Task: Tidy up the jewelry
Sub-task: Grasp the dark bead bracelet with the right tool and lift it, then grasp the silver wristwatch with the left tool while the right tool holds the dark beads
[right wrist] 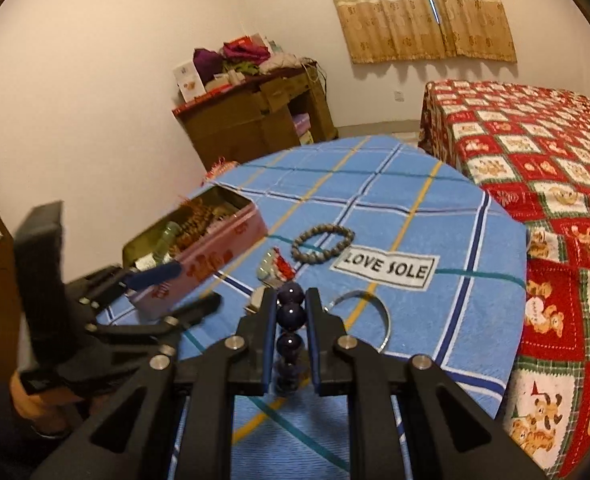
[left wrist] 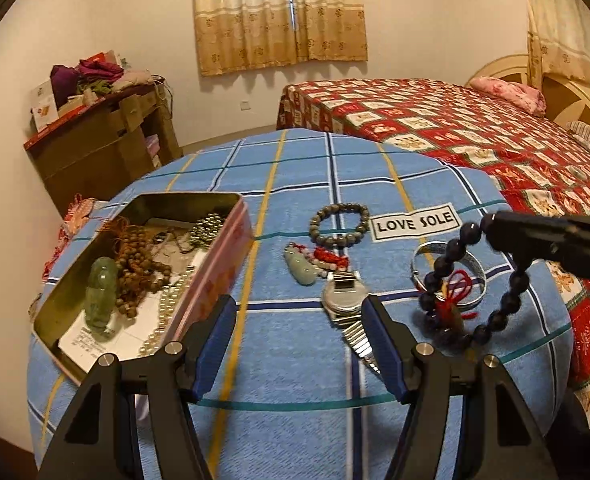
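My right gripper (right wrist: pixel 291 294) is shut on a bracelet of dark blue beads (right wrist: pixel 291 314), with beads lined up between its pads. In the left wrist view the right gripper (left wrist: pixel 491 226) reaches in from the right, and the dark bracelet (left wrist: pixel 507 304) hangs from it above the cloth, its red tassel dangling. My left gripper (left wrist: pixel 298 304) stands open over the cloth with nothing between its fingers, just right of the open pink tin (left wrist: pixel 223 264). The tin holds a green bangle, brown bead strings and pearls.
On the blue plaid tablecloth (left wrist: pixel 295 168) lie a grey bead bracelet (left wrist: pixel 339 224), a jade pendant on red cord (left wrist: pixel 303 268), a metal watch (left wrist: pixel 345 300) and a silver bangle (left wrist: pixel 431 247). A bed with a red cover (left wrist: pixel 475 136) stands right, a cluttered cardboard shelf (left wrist: pixel 95 152) left.
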Motion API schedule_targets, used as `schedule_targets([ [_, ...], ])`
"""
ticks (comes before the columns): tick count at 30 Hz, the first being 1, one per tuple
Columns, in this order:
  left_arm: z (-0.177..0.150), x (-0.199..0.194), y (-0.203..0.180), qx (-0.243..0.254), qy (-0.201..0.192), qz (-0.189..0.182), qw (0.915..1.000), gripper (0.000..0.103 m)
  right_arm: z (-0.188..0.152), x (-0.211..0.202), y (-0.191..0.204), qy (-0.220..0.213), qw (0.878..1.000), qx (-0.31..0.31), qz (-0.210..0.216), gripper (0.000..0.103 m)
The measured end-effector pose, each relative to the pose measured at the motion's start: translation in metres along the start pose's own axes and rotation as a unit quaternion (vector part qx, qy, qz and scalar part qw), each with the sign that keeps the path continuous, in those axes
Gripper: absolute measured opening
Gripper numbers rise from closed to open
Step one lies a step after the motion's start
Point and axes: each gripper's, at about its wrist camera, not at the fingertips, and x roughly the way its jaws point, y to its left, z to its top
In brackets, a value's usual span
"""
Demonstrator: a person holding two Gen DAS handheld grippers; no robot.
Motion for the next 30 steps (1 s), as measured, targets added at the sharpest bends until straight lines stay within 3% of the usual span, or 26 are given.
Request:
schedule_targets([
  [9, 0.011, 0.021, -0.008, -0.010, 0.030, -0.039, 0.9987, 0.065, 0.011, 0.014, -0.004, -0.036, 0.997, -0.015, -0.065, 0.016],
  [13, 0.014, 0.044, -0.015, -0.006, 0.074, -0.066, 0.9950, 0.049, 0.008, 0.020, -0.008, -0.030, 0.997, -0.016, -0.070, 0.016],
  [17, 0.016, 0.057, -0.018, -0.003, 0.100, -0.077, 0.9920, 0.045, 0.006, 0.019, -0.007, -0.030, 0.997, -0.019, -0.069, 0.016],
  [19, 0.015, 0.055, -0.018, 0.000, 0.097, -0.073, 0.9926, 0.036, 0.006, 0.017, -0.007, -0.032, 0.997, -0.019, -0.066, 0.016],
  [30, 0.012, 0.004, 0.003, -0.032, 0.032, -0.092, 0.9947, 0.036, 0.016, 0.000, 0.007, -0.053, 0.997, -0.029, -0.053, 0.016],
])
